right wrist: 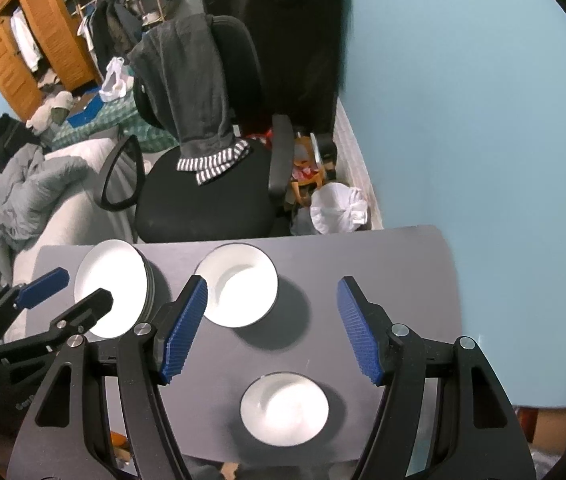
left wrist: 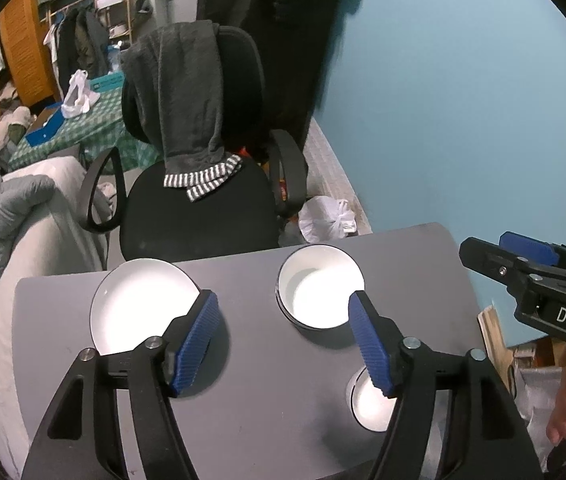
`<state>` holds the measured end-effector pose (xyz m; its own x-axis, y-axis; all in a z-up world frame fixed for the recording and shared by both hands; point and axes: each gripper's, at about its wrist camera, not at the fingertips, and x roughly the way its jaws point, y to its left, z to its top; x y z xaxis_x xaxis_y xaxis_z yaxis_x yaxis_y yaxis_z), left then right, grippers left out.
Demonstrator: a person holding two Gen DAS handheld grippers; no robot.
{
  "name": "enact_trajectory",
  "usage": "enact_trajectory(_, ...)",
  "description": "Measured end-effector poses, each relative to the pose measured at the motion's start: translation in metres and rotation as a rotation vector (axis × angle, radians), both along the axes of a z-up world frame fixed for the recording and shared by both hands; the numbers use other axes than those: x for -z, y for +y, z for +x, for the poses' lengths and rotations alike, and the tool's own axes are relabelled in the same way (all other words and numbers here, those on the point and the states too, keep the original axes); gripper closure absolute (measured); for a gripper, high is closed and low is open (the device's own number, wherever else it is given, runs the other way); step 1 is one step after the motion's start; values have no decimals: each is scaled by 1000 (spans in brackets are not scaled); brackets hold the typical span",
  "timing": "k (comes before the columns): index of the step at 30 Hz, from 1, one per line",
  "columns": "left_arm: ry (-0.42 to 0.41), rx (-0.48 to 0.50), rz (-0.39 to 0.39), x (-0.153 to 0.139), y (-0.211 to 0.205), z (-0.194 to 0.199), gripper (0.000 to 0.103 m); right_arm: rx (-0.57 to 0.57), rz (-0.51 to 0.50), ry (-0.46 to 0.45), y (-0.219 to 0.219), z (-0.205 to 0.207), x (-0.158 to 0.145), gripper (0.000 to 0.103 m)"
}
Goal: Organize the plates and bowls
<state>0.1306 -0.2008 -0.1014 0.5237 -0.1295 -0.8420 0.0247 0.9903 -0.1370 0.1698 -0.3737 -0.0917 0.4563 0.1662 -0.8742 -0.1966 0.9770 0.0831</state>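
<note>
On grey table (right wrist: pixel 383 264), white plates (right wrist: pixel 111 288), bowls (right wrist: pixel 239 282) upright, rims up.

A stack of white plates (right wrist: pixel 113 286) sits upright at the far left part of the grey surface (right wrist: pixel 383 264), its dark rims showing along the right side. Near it, to the right, stands a wide white bowl (right wrist: pixel 237 284), apparently nested in another like it, mouth up and empty. Well apart from both, toward the near edge, a smaller white bowl (right wrist: pixel 285 408) stands alone, also upright and empty. None of the three touches another.
</note>
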Motion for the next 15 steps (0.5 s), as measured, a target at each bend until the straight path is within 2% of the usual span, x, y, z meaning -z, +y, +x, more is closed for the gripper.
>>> enact_trajectory(15, 5, 75, -2, 0, -8, -18, 34, 79, -18, 17, -11, -35, 5, 37)
